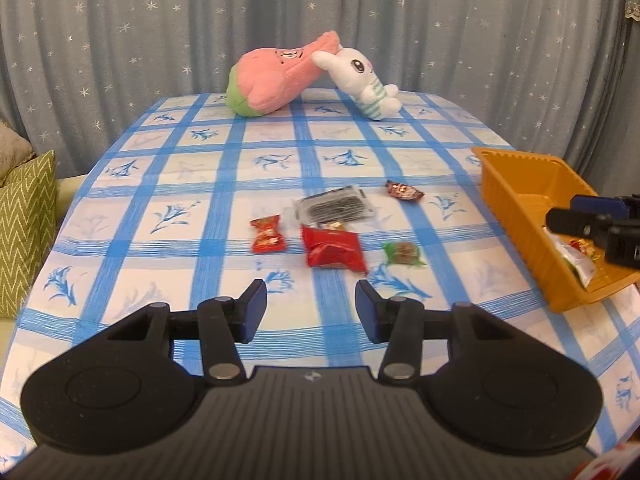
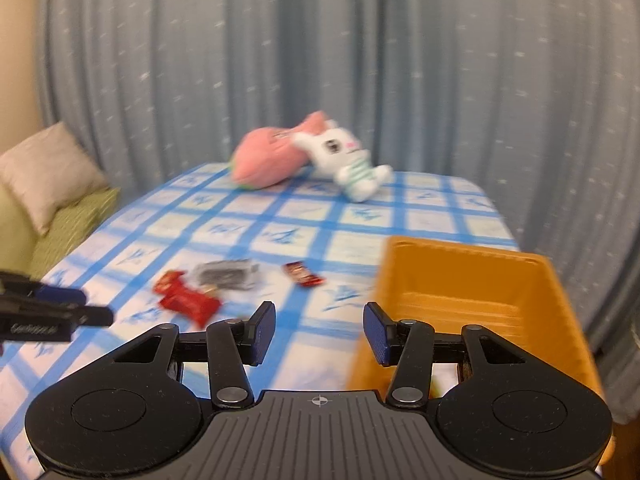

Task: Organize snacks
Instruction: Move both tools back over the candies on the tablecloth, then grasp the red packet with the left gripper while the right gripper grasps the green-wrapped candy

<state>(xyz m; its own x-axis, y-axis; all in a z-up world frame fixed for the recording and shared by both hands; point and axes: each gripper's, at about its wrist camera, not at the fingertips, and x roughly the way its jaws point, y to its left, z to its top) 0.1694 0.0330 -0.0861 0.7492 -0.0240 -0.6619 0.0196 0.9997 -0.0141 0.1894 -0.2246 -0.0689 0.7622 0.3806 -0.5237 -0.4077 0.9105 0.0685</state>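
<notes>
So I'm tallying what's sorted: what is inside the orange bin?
In the orange bin lies at least one snack packet, white with green and red. The right gripper hangs over it and covers part of the floor, so a full count is not possible.

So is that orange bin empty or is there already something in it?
Not empty. The orange bin already holds at least one snack packet at its near end, seen in the left wrist view; its far end looks bare.

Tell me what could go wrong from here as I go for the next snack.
The left gripper heads toward the big red packet, which overlaps a small sweet and the clear sachet; closing there may pinch or drag a neighbour. The orange bin sits at the table's edge, with the right gripper at its near wall; a knock could push it off.
</notes>
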